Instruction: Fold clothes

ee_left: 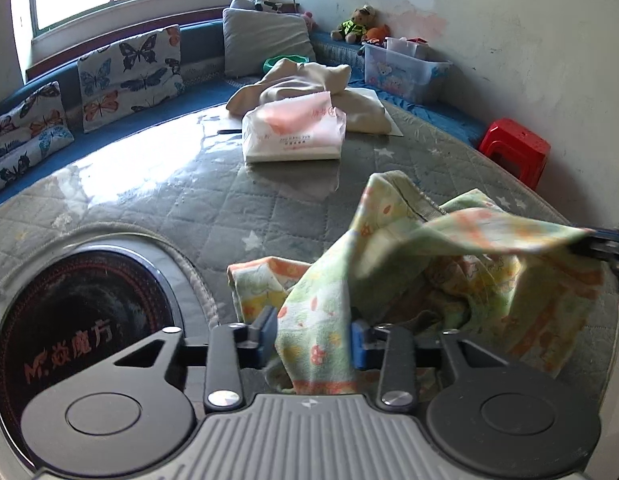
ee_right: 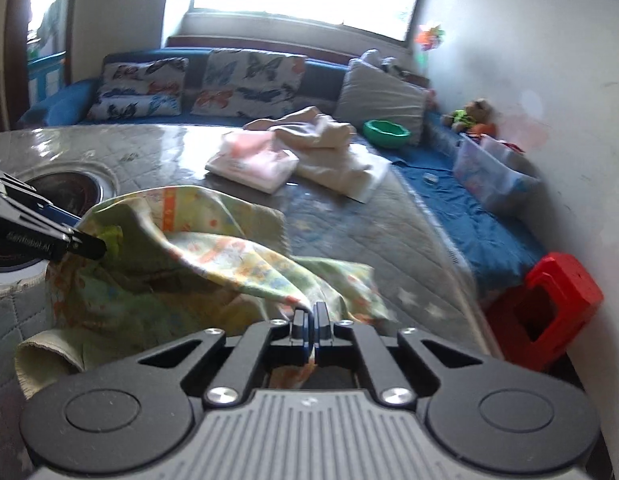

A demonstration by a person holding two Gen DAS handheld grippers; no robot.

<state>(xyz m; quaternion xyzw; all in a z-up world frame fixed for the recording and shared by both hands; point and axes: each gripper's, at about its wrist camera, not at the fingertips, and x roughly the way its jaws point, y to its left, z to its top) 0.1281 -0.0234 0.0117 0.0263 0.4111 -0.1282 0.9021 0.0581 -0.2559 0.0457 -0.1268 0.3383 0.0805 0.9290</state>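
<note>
Printed garment [ee_left: 389,280], pale green with orange figures — lifted off the quilted table cover [ee_left: 169,208], strung between both claws.

Soft, light, limp: sagged in the middle, bunched underneath, lower folds likely resting on the cover. Right gripper [ee_right: 309,312] pinched tight on a thin edge, pads nearly together. Left gripper [ee_left: 313,340] set wider, thick wad of cloth filling the gap between its blue pads; looked clamped, by judgement. Best taken at hems or corners, not mid-panel, since it bunches. Slip risk low, terry-like weave. Beyond: pink-white packet [ee_left: 293,132], beige cloth pile [ee_left: 309,84], round dark inset [ee_left: 81,332] at left.
</note>
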